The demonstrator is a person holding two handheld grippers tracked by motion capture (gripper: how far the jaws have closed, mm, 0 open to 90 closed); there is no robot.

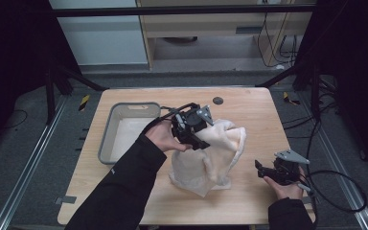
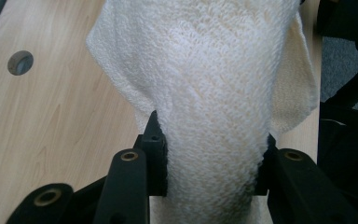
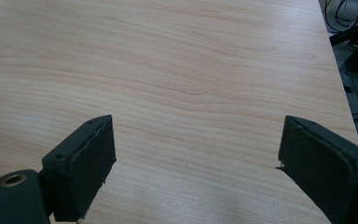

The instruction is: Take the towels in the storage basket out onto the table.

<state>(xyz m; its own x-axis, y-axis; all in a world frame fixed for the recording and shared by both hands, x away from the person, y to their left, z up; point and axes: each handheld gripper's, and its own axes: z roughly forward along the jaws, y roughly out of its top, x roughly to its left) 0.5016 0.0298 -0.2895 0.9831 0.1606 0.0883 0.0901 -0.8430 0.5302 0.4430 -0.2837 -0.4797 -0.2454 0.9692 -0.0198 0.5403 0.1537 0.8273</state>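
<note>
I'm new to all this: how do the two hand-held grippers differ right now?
The left gripper has its jaws clamped on a bunched cream towel, lifting part of it off the table; the right gripper has its jaws spread wide with nothing between them. The left works mid-table, the right near the table's right edge. Both are black, and each is held in one hand.

We wear black sleeves (image 1: 124, 187); each black gripper (image 1: 199, 139) carries a grey three-cornered plate (image 1: 204, 114), brass-ringed holes (image 2: 129, 156) and a trailing black cable (image 1: 338, 191).
</note>
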